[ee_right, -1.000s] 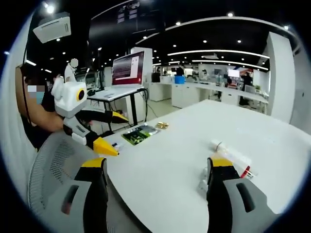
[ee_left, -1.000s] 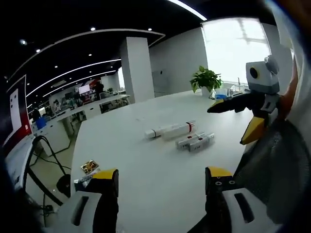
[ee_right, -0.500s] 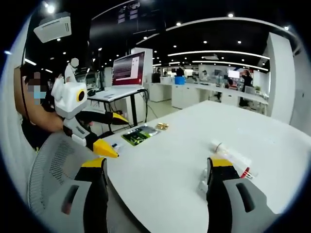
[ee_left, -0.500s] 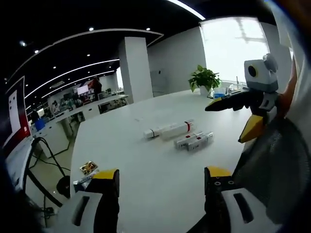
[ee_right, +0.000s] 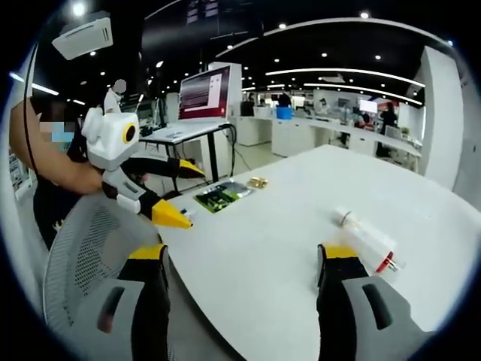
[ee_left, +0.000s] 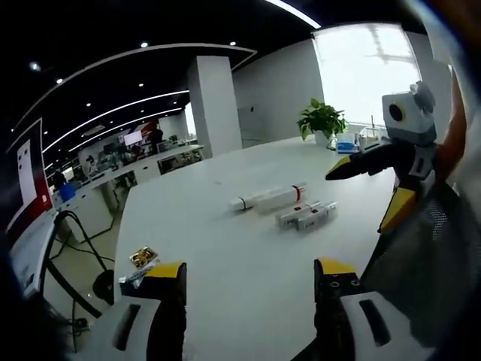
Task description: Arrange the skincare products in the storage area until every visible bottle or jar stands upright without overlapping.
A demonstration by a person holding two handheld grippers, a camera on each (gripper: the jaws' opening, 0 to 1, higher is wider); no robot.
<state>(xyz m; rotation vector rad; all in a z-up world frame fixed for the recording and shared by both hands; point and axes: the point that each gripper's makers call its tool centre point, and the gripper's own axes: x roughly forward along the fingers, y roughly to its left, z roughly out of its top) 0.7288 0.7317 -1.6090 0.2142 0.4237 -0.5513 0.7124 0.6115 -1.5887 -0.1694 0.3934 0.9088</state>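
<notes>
Two long white tubes, one with a red band, lie end to end on the white table. Beside them lie two smaller silver-white products, also on their sides. My left gripper is open and held above the table's near edge, well short of them. My right gripper comes in from the right, open, hovering just right of the products. In the right gripper view, the red-banded tube lies just beyond the right gripper, whose jaws stand apart. The left gripper hangs open at the left.
A gold packet and a green board lie near the table's corner. A potted plant stands at the table's far end. A mesh chair back is close to the table edge. A screen stands on a desk behind.
Both views have shifted slightly with the hands. The products lie where they were, and both grippers stay open.
</notes>
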